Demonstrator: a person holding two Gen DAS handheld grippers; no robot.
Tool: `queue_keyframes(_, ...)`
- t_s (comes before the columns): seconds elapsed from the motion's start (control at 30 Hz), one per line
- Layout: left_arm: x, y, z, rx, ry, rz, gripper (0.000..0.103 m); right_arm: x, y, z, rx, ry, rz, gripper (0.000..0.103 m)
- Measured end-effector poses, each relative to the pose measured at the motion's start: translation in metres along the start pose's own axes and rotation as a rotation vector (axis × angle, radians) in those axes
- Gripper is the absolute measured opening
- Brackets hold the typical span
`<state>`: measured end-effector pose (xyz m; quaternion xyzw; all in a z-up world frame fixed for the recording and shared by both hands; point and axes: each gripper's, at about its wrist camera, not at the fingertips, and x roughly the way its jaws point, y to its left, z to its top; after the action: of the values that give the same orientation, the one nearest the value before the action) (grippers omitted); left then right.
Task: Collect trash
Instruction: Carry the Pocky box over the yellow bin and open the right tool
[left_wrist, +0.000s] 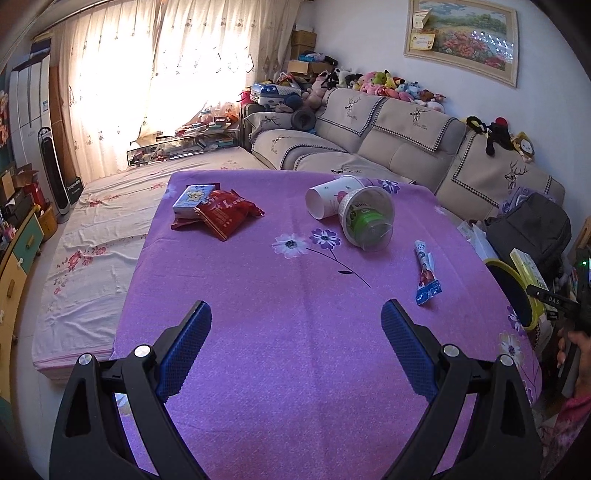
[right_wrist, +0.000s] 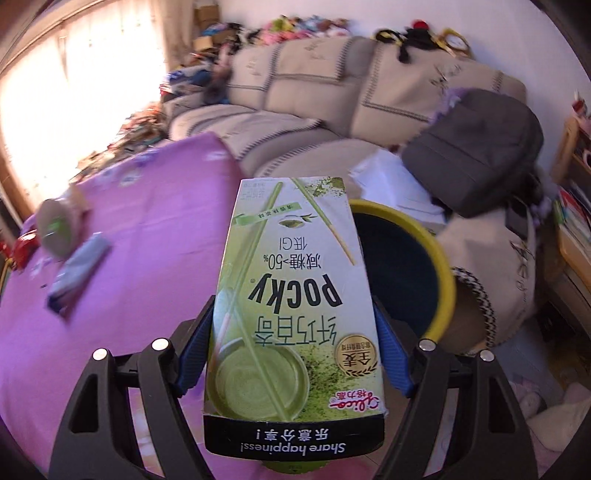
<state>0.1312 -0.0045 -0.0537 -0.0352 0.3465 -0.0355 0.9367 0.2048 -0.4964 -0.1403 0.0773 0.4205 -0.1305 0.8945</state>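
Left wrist view: the left gripper (left_wrist: 296, 321) hovers over the purple floral surface (left_wrist: 295, 350), its jaws spread wide with nothing between them. Across the far half of the surface lie a red snack wrapper (left_wrist: 225, 216) touching a small blue box (left_wrist: 192, 199), a white paper cup (left_wrist: 328, 199) on its side against a clear plastic cup (left_wrist: 367, 219) also on its side, and, well apart near the right edge, a blue-and-white stick wrapper (left_wrist: 425, 271). The yellow-rimmed bin (left_wrist: 515, 295) stands just beyond the right edge.

Right wrist view: the right gripper (right_wrist: 293, 354) has its jaws clenched on a green Pocky box (right_wrist: 291, 295), held with its print upside down, its far end reaching toward the bin (right_wrist: 445, 273). The beige sofa (right_wrist: 295, 99) and a grey backpack (right_wrist: 476, 151) lie behind, blurred.
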Motion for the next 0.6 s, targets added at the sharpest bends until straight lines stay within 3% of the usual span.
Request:
queue_keyframes(0.2,0.015,-0.024,0.003,0.040,0.032,-0.008,0.092,0.061,-0.030,0.016,0.038,0.119,-0.030,0.074)
queue_keyframes(0.33,0.024,-0.045,0.002,0.085,0.053,-0.023,0.092,0.083,-0.035,0.020,0.036,0.154,-0.055,0.076)
queue_keyframes(0.43,0.032,-0.059,0.001,0.110,0.076,-0.045,0.092,0.085,-0.038,0.022,0.039,0.121,-0.107,0.079)
queue_keyframes(0.6,0.046,-0.080,-0.003,0.146,0.111,-0.078,0.092,0.058,-0.033,0.013,0.026,0.045,-0.092,0.081)
